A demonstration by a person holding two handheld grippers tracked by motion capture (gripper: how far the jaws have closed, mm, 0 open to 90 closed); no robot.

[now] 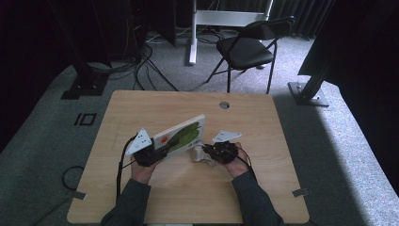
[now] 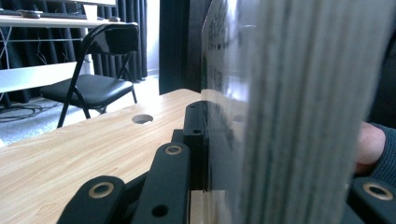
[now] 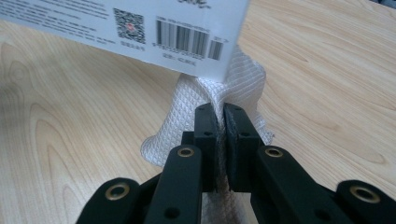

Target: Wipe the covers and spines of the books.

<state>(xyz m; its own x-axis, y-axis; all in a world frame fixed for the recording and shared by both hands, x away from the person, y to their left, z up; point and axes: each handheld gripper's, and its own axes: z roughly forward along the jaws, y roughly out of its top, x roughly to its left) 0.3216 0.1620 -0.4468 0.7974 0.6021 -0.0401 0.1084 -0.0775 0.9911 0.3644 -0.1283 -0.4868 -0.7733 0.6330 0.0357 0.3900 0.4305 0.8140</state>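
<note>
Fingers of the right gripper (image 3: 220, 140) are pressed together on a fold of the white cloth (image 3: 233, 84), which bunches just ahead of the tips under the book's barcode corner (image 3: 154, 28). Left gripper (image 2: 205, 154) has its jaws clamped across the book's (image 1: 181, 135) lower edge — pages rise upright right between them, above the table (image 1: 188, 197). Risk from here, I'd judge: the tall book is held low at one end, so it could tip or twist out of the pinch. Tug the cloth hard and it may snag that corner — dragging the book askew.
</note>
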